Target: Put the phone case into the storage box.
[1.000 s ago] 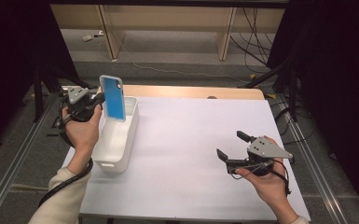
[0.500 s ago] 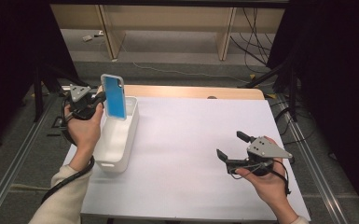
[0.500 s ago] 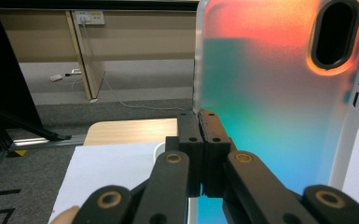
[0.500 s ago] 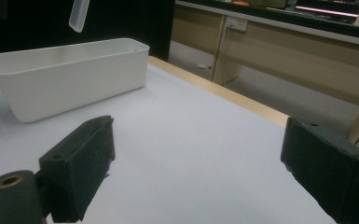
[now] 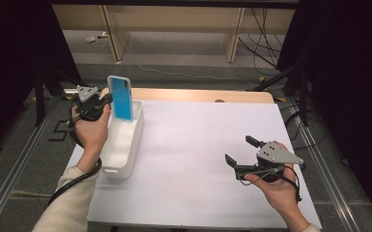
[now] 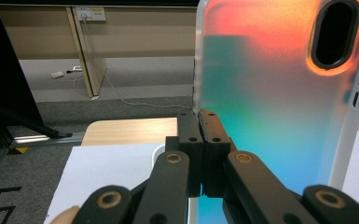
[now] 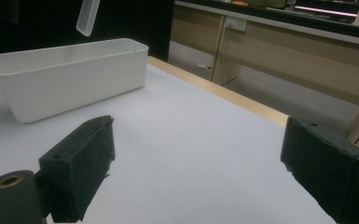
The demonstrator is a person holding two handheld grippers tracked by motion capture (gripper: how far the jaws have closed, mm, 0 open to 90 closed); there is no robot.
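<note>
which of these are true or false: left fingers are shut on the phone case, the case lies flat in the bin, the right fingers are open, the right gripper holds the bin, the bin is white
1. The left gripper is shut on the phone case. True; its fingers pinch the case's edge.
2. The case lies flat in the bin. False; it is held upright above the bin's far end.
3. The right gripper is open. True; nothing sits between its fingers.
4. The right gripper holds the bin. False; it is over the white table, well apart from the bin.
5. The bin is white. True.
</note>
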